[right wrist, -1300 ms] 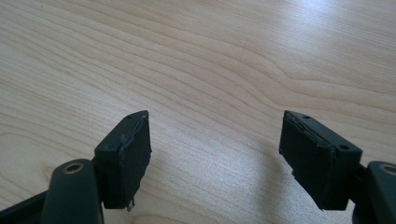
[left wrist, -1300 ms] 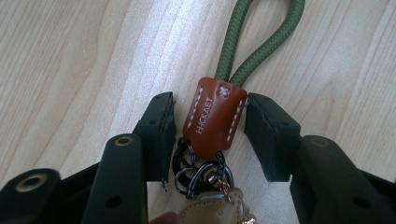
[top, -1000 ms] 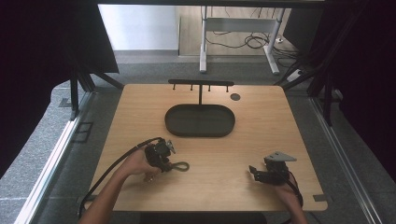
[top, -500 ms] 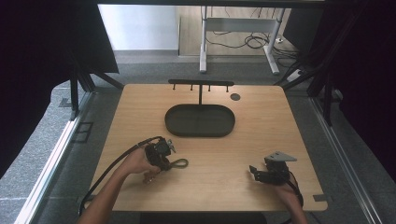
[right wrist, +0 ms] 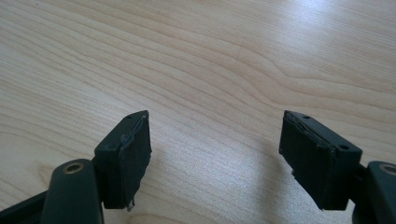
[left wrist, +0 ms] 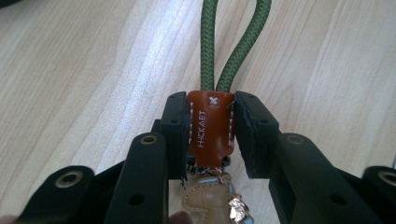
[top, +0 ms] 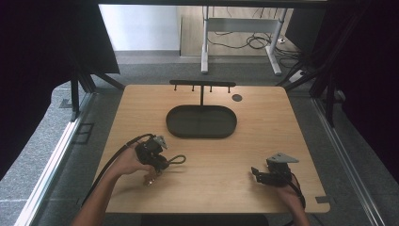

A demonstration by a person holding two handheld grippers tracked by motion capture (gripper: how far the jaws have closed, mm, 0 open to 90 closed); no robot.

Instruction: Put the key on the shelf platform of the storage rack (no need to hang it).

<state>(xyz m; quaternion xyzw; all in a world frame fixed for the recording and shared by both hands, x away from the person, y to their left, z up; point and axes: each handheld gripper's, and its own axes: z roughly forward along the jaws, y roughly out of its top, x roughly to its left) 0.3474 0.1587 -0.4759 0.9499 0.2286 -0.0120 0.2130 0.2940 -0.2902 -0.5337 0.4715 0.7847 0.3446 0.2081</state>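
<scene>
A keychain lies at the front left of the table: an orange leather tab [left wrist: 211, 126] with a green rope loop [left wrist: 233, 51] running away from it and a tan leather charm [left wrist: 205, 200] with a small metal clasp below. My left gripper [left wrist: 211, 140] is shut on the orange tab, one jaw on each side. In the high view the left gripper [top: 162, 161] rests low on the wood, with the rope loop [top: 177, 159] lying to its right. My right gripper [right wrist: 215, 154] stands open over bare wood, and the high view places the right gripper [top: 256, 174] at the front right.
A dark oval tray [top: 201, 134] sits mid-table, with a black T-shaped rack with pegs [top: 202, 84] behind it. A small dark disc [top: 237, 98] lies to the right of the rack. Bare wood stretches between the two grippers.
</scene>
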